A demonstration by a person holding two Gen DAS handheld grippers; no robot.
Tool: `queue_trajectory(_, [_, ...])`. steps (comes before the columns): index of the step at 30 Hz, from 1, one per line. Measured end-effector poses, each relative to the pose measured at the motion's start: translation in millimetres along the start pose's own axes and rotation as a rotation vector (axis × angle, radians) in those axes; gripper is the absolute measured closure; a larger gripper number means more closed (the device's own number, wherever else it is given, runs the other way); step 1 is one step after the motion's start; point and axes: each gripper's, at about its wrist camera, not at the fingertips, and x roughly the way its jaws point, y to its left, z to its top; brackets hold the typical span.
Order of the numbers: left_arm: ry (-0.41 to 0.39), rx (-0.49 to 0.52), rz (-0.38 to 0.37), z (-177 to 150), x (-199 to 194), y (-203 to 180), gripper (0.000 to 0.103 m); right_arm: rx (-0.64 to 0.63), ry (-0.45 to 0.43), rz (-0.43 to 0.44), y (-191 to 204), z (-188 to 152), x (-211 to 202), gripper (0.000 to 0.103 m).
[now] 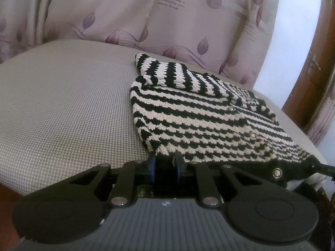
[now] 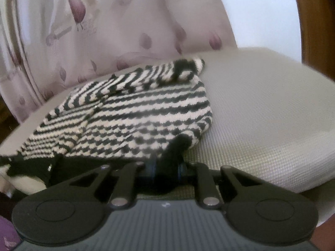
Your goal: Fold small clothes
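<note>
Presently both tongs grip the striped knit cardigan (image 1: 188, 115): left tongs (image 1: 166, 163) pinch its near hem, right tongs (image 2: 167, 165) clamp a dark hem fold (apparently, view blurred). Garment lies ahead on the grey cushion (image 1: 62, 104).

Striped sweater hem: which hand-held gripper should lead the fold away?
Neither clearly; the left hand-held gripper and right hand-held gripper each pinch a near hem corner of the striped sweater. Probably both together.
</note>
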Motion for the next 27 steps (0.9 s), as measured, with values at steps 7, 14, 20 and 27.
queue_trajectory(7, [-0.007, 0.016, 0.002, -1.5, -0.3, -1.6, 0.079, -0.136, 0.022, -0.079, 19.1, 2.5, 1.7, 0.086])
queue_trajectory(14, [-0.006, 0.041, -0.019, -1.8, 0.1, -4.7, 0.06, -0.204, 0.035, -0.112, 28.1, 3.5, 2.7, 0.086])
queue_trajectory(20, [-0.013, 0.146, -0.007, -8.6, 0.4, -24.8, 0.037, -0.217, 0.043, -0.114, 29.0, 5.5, 3.7, 0.086])
queue_trajectory(27, [-0.008, 0.113, -0.028, -6.7, 0.0, -20.6, 0.04, -0.211, 0.045, -0.109, 27.7, 6.4, 4.7, 0.086])
